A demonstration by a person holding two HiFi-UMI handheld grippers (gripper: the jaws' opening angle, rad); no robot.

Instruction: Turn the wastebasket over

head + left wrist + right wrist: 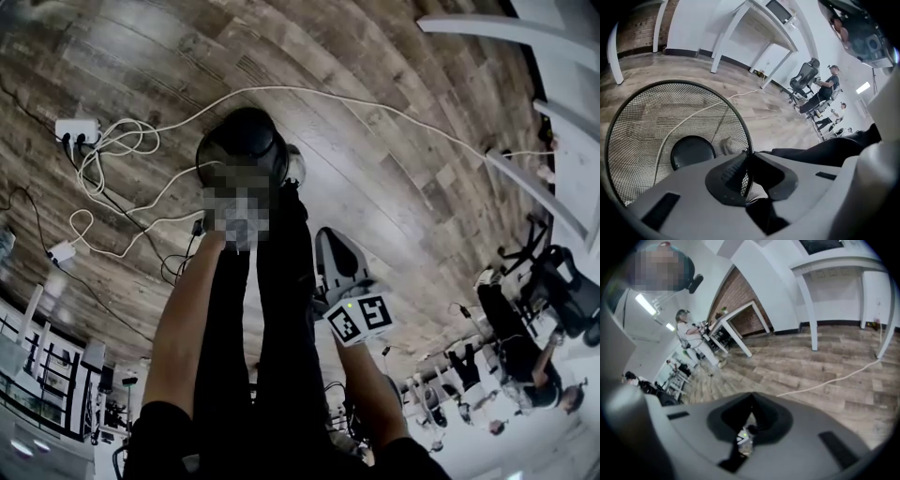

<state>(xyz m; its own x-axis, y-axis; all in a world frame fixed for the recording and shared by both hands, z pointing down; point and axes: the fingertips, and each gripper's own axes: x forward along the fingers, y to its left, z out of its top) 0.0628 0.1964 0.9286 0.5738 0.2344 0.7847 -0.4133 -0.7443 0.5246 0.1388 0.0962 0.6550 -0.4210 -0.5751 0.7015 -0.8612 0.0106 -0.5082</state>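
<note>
The brown wood-plank floor [403, 178] fills the head view. At upper centre of that frame sits the black round wire-mesh wastebasket [246, 141], just beyond the person's black-clad legs [272, 356]. In the left gripper view its mesh wall takes up the left half, and the left gripper [748, 163] is clamped on its rim. The right gripper [750, 401], lower centre, has its jaws together with nothing between them. A white cable [356, 98] crosses the floor, and a white power strip [77, 128] lies at upper left.

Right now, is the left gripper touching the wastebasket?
Touching. The left gripper view shows the left gripper shut on the mesh wall of the wastebasket at its rim.
</note>
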